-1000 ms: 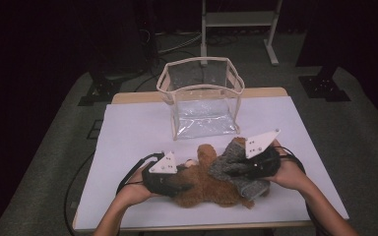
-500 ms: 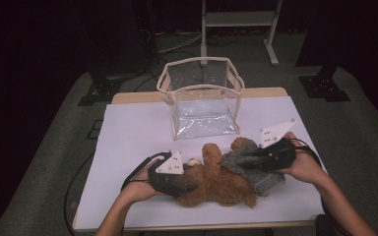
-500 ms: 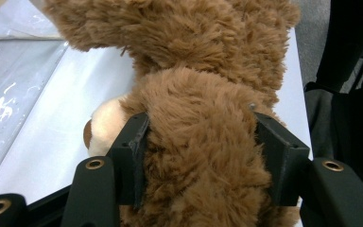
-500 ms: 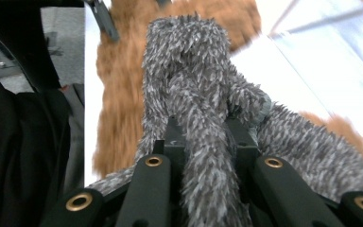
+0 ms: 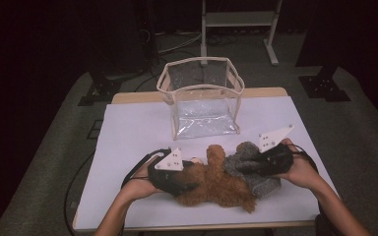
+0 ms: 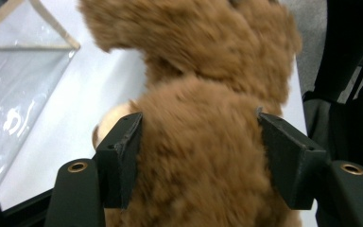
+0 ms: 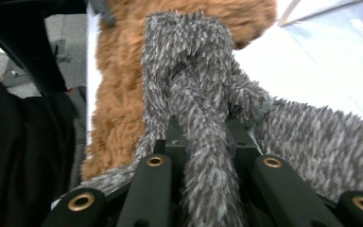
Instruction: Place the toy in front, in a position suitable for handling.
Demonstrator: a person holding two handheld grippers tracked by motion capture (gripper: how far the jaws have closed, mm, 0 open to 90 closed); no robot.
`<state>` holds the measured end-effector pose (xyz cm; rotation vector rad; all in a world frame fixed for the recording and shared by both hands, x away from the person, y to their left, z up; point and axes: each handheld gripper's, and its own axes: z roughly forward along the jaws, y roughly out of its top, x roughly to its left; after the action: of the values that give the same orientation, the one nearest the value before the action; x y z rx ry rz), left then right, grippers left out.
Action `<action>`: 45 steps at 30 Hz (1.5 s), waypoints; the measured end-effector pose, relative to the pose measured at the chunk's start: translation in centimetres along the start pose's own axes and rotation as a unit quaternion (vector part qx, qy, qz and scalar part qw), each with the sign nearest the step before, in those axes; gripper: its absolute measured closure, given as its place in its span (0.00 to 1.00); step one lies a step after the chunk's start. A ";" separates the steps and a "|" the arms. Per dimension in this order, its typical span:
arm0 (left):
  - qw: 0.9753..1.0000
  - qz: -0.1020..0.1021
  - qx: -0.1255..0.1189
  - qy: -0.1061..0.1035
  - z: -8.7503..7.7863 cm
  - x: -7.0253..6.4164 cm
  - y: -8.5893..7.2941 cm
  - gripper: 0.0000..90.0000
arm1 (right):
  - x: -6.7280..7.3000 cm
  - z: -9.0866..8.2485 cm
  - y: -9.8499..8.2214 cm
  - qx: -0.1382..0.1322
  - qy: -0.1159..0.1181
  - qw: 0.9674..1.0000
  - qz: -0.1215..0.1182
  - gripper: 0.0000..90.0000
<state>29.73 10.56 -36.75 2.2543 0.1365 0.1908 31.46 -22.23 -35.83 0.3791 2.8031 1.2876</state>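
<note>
With the right tool [image 7: 203, 142] clamped on the grey plush [image 7: 189, 71], the left tool [image 6: 198, 156], just opening around the brown bear [image 6: 203, 156], should probably release fully before pulling.

High view looks forward and down from above the person's side, taking in the whole table [image 5: 128, 128]. Left gripper view sits right up against the brown plush toy [image 6: 203, 156], facing along it toward the clear bag [image 6: 14, 94]. Right gripper view hugs the grey plush toy [image 7: 194, 94], sharing that brown fur behind.
</note>
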 end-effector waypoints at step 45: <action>1.000 0.020 0.017 -0.014 0.4 -1.1 -0.2 0.45 | -0.1 -1.7 1.1 -0.019 0.015 1.000 0.003 0.83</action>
<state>28.67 10.23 -37.26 2.2940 0.0801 0.1798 31.56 -22.83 -33.89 0.3689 2.7989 1.3579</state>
